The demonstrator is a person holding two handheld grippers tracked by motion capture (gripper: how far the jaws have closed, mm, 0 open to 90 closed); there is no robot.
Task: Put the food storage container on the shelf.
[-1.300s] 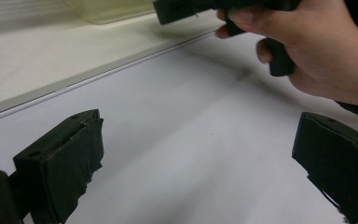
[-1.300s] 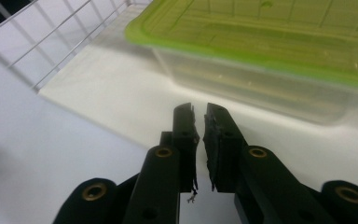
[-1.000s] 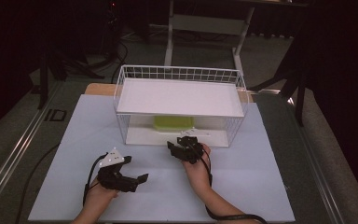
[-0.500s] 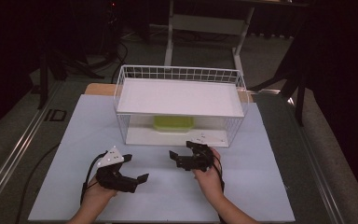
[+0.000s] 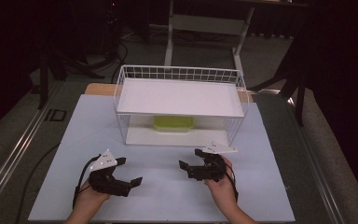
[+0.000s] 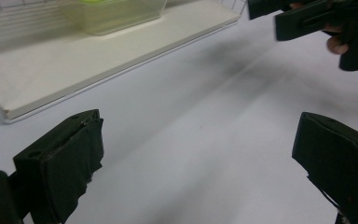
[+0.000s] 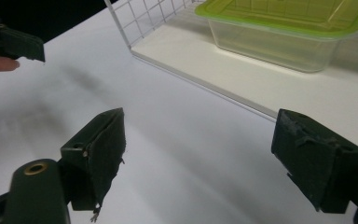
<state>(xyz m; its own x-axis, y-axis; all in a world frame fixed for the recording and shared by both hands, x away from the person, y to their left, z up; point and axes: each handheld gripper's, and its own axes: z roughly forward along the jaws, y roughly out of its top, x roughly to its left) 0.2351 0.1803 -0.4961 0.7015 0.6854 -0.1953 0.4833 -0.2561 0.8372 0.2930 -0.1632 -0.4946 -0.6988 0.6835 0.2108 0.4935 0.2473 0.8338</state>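
High view: green-lidded container (image 5: 173, 123) sits on lower shelf of wire rack (image 5: 179, 74), far of both grippers. Left gripper (image 5: 121, 179) and right gripper (image 5: 191, 165) rest near, jaws wide, empty.

Left gripper view: container (image 6: 112, 14) far-left.

Right gripper view: container (image 7: 284, 32) looks light, thin, slippery plastic; grip at lid rim.

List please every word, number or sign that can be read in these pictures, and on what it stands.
"ID": large dark letters on the grey floor strip left of the table, seen in the high view.
No other text is readable on the rack, the green container or the tongs.
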